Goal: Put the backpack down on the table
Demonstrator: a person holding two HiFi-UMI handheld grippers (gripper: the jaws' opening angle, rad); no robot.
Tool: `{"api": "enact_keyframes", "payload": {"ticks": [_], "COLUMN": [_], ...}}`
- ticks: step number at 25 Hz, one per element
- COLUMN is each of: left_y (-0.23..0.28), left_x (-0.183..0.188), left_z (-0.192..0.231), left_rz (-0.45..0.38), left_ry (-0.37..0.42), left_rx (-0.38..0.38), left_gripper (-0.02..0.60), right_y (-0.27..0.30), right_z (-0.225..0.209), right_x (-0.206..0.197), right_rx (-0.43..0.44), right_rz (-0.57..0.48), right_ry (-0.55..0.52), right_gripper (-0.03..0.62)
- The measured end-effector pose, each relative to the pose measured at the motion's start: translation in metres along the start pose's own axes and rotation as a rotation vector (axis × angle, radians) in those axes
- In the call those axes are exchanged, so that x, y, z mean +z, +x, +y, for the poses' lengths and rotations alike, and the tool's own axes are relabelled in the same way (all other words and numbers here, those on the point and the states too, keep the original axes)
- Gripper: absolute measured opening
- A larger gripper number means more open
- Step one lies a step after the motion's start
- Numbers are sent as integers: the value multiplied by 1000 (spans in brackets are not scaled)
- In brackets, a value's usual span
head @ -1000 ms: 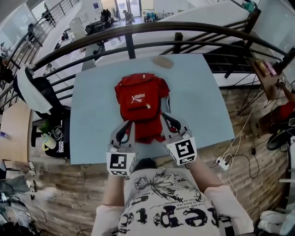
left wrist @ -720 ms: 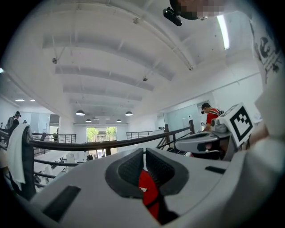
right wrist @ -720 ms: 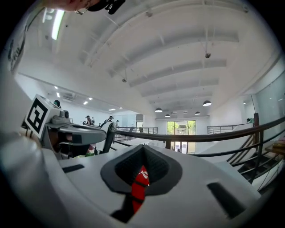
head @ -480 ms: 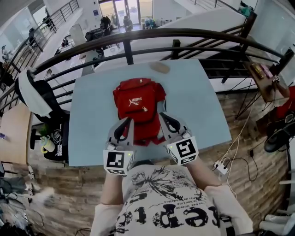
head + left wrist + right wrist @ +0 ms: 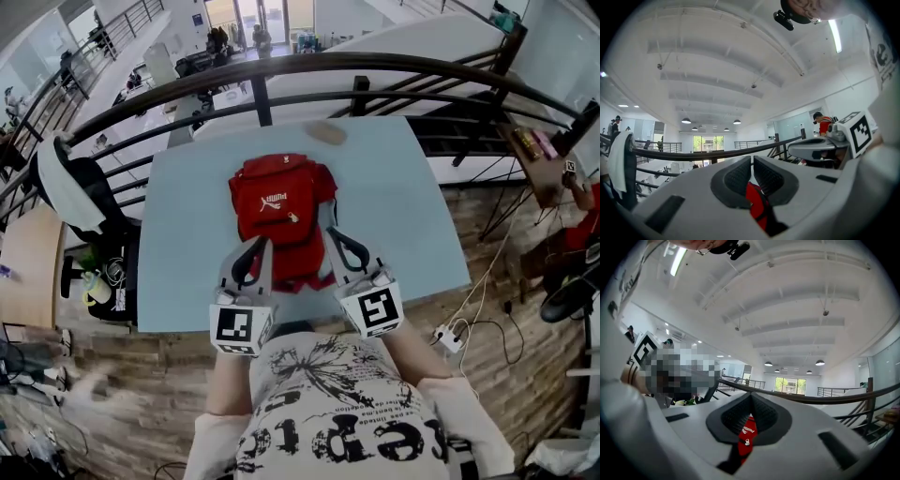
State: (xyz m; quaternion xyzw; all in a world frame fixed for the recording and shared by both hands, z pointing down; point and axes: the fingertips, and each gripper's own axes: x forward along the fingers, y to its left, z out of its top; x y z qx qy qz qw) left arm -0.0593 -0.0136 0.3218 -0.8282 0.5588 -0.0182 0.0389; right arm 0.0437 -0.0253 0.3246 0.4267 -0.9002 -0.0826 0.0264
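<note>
**Change.** Across the last second the head view shows almost no difference. The backpack (image 5: 279, 208) keeps its place over the middle of the bench (image 5: 394, 206), logo face up. The left gripper (image 5: 261, 246) and the right gripper (image 5: 332, 236) stay at its near edge, one on each side.

**Gripper state.** Both grippers are closed on the backpack, with red fabric between the pads of each.

**Meaning for the task.** The put-down is judged unfinished, because neither grip is released. The pictures do not show whether the backpack's underside already bears on the bench. The likely remaining steps are to lower until the load settles, then open both grippers.

**View differences.**
- The head view alone shows the whole backpack, the bench outline and a tan oval object (image 5: 326, 134) at the far edge, well apart from the backpack.
- The gripper views alone show the pads. On the left they pinch red fabric low down. On the right they meet above a red strip bearing the logo.
- Neither gripper view shows the bench surface, only railing and ceiling.
</note>
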Motion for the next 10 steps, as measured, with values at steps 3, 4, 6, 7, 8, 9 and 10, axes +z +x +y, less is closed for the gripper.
{"api": "enact_keyframes", "payload": {"ticks": [3, 4, 6, 7, 8, 9, 10], "left_y": [2, 2, 3, 3, 4, 4, 5], "left_x": [0, 1, -1, -2, -3, -4, -4], "left_z": [0, 0, 0, 0, 1, 2, 2], "left_rz": [4, 7, 4, -1, -5, -8, -10], "left_ry": [-5, -5, 5, 12, 18, 24, 28], "left_rx": [-7, -9, -16, -20, -24, -26, -29], "left_gripper": [22, 23, 23, 21, 21, 21, 22], "right_y": [3, 3, 5, 6, 8, 9, 11], "right_z": [1, 1, 2, 2, 2, 2, 1], "right_x": [0, 0, 0, 0, 1, 1, 2], "right_rx": [10, 14, 21, 24, 25, 27, 28], "right_rz": [-3, -4, -4, -3, -3, -3, -4], "right_ry": [-3, -5, -3, 0, 2, 3, 4], "right_gripper": [-8, -8, -8, -8, -8, -8, -8]}}
